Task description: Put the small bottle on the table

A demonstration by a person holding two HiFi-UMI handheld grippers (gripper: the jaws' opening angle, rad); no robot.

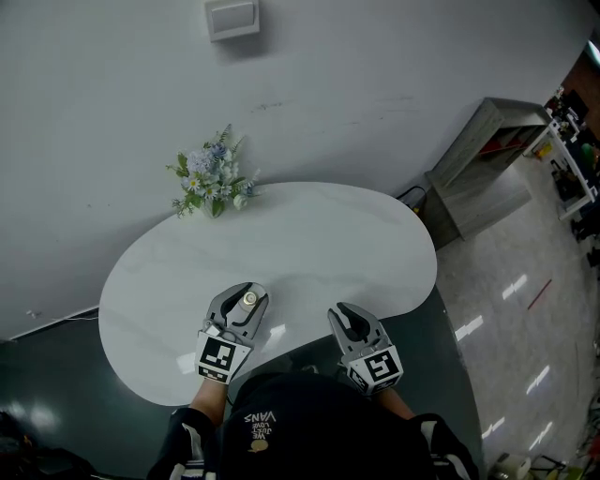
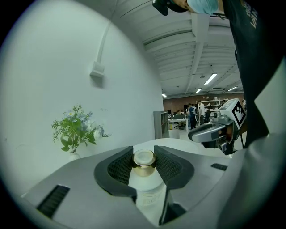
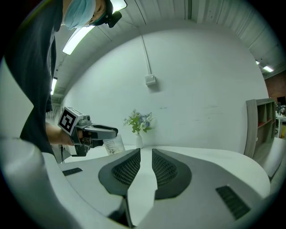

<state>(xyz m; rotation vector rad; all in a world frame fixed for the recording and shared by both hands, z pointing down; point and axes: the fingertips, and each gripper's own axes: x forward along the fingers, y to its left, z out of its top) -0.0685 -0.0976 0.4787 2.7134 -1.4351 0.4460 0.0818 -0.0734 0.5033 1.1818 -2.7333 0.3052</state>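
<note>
A small clear bottle (image 2: 144,158) with a gold cap stands upright between the jaws of my left gripper (image 2: 144,153), which is shut on its neck. In the head view that gripper (image 1: 246,302) hovers over the near left part of the white table (image 1: 319,234), the bottle's cap (image 1: 249,299) showing between its jaws. My right gripper (image 1: 345,313) is beside it over the table's near edge. Its jaws (image 3: 145,154) stand a narrow gap apart with nothing between them. The right gripper view also catches the left gripper (image 3: 107,131) with the bottle (image 3: 115,145) hanging below it.
A small vase of flowers (image 1: 211,178) stands at the table's far left by the white wall. A wall box (image 1: 232,17) is mounted above. A grey shelf unit (image 1: 487,159) stands on the floor to the right.
</note>
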